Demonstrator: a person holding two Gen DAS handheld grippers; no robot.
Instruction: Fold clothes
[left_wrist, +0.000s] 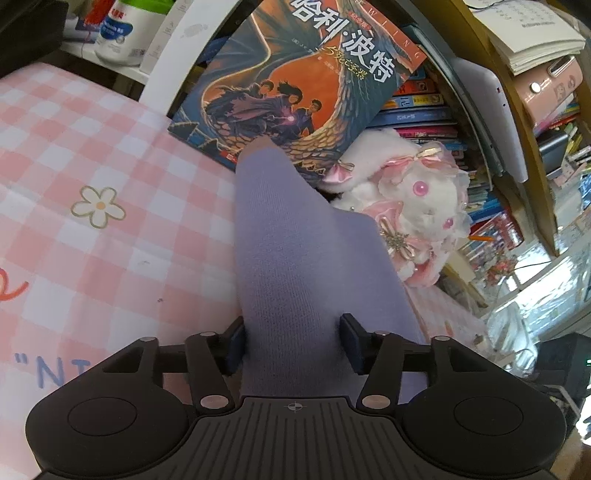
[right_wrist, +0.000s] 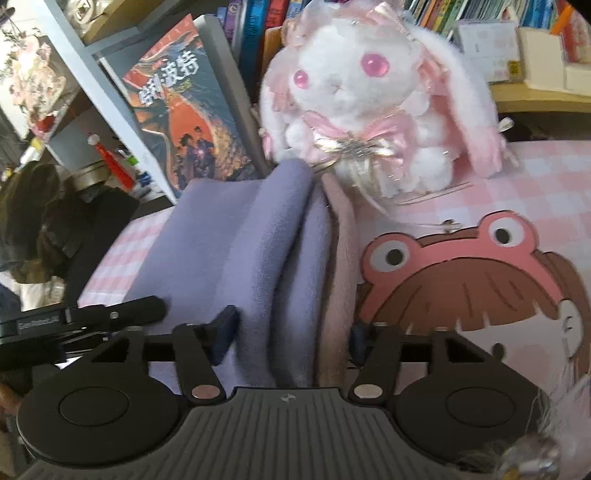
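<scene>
My soft lilac knit garment (left_wrist: 295, 266) lies bunched on the pink checked desk cloth (left_wrist: 92, 155). Both grippers' fingers (left_wrist: 349, 341) (right_wrist: 223, 326) straddle it, seemingly loosened. It's light and floppy; I'd pinch an edge fold.

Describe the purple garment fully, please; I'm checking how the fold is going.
The purple garment is a soft, fleecy lavender knit, doubled into thick rolled folds with a pinkish layer along its right edge. It lies on the pink checked cloth, reaching back to the book and the plush rabbit. It runs between the pads of the left gripper and right gripper; neither visibly pinches it.
</scene>
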